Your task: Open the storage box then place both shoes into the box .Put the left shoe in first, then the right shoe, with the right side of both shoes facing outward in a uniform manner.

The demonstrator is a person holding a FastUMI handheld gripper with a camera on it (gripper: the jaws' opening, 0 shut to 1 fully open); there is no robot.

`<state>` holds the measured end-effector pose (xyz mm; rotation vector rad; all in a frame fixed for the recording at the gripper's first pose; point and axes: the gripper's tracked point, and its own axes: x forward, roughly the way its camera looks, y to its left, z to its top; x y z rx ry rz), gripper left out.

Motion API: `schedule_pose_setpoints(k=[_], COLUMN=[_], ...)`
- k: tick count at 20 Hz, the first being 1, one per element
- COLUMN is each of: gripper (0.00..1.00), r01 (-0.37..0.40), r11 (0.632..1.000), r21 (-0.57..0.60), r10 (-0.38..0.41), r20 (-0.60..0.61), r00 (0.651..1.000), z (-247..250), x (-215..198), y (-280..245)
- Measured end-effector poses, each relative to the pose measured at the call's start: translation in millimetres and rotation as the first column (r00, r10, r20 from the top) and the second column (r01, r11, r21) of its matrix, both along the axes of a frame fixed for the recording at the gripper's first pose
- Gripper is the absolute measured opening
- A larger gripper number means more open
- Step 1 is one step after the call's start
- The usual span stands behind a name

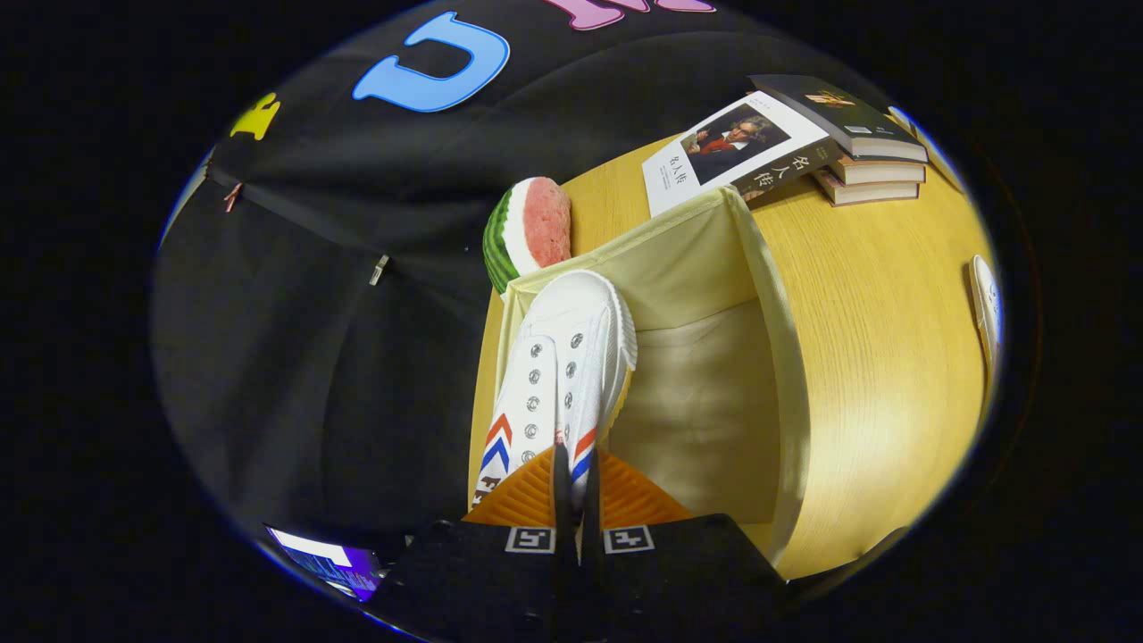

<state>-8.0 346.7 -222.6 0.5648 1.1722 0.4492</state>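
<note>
Gripping a white canvas sneaker at its heel end, the tongs are clenched on it: both fingers press in from either side, gap between them almost nil, a thin bit of the shoe pinched there. Sneaker runs straight ahead from the tongs, toe pointing away, eyelets and red-blue chevron stripes visible on the upper. It hangs over the near-left corner of the open storage box, a cream fabric bin with no lid on it; toe cap sits against or just above the box's left wall near the far corner, can't tell if touching. Box interior is bare to the right of the shoe.

Box stands on a yellow wood counter. Beyond the box's far-left corner, a watermelon-slice toy, just beside the rim. Beyond the far-right corner, a stack of books, with one portrait-cover book lying nearer the box, touching or nearly so. Second white shoe lies on the counter well to the right of the box, partly cut off. A lit screen shows low, left of the tongs.
</note>
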Motion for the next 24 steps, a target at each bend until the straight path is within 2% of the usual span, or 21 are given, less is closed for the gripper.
schedule_pose_setpoints(k=[6,12,15,16,17,19,20,24], gripper=[0.05,0.05,0.05,0.08,0.14,0.67,0.94,0.99], r01=[-0.021,-0.069,-0.084,-0.093,-0.083,-0.072,-0.075,-0.12], r11=[0.999,0.991,0.973,0.979,0.989,0.997,0.997,0.993], r21=[-0.045,-0.118,-0.213,-0.179,-0.119,-0.014,0.001,-0.015], r10=[0.021,0.066,0.079,0.09,0.083,0.072,0.075,0.12], r20=[0.006,-0.025,-0.032,-0.026,-0.006,0.034,0.058,0.247], r00=[1.0,0.997,0.996,0.996,0.997,0.997,0.995,0.962], z=[-32,-59,-75,-69,-60,-22,-6,56], x=[11,2,1,-1,2,6,7,13], y=[2,4,-4,2,13,22,22,1])
